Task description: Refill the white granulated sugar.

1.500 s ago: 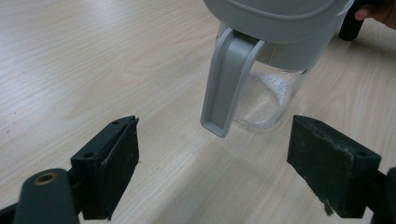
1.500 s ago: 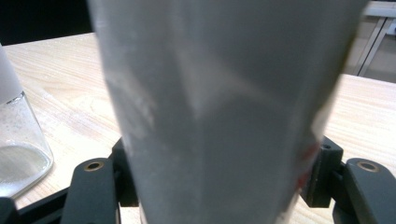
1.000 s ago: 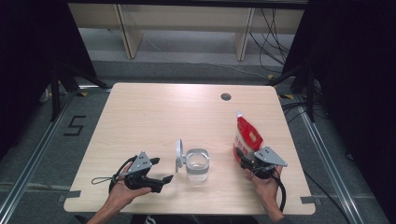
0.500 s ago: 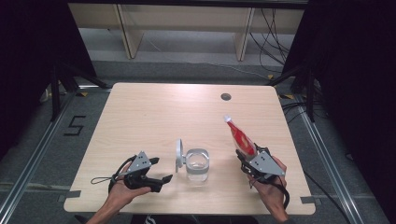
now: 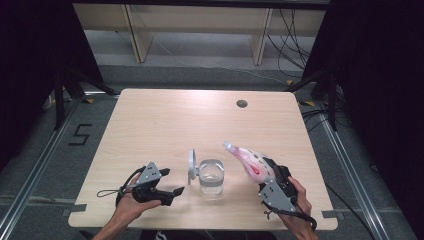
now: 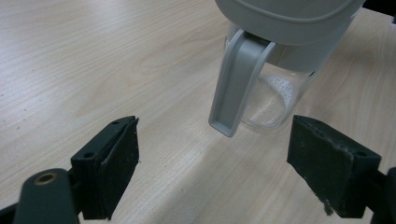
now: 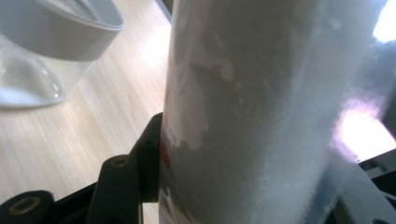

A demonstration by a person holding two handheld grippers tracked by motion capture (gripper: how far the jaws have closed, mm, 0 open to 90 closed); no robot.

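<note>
Clear glass jar (image 5: 211, 176) standing upright on the wooden desk (image 5: 165, 120), near its front edge, grey hinged lid (image 5: 191, 166) flipped up on the jar's left side. Some white powder lying in the jar's bottom, seen in the left gripper view. Left claw (image 5: 176, 191) resting just left of the jar, spread wide, nothing between the pads, aimed at the jar's lid (image 6: 238, 79). Right claw (image 5: 260, 172) raised just right of the jar, pinching a red-and-white plastic pouch (image 5: 246, 157); pouch tilted, its upper end leaning toward the jar's rim. Pouch (image 7: 243, 112) pressed close against the right gripper's camera, jar (image 7: 42, 51) beyond it. Small dark hole (image 5: 242, 103) in the desk far behind the jar.
</note>
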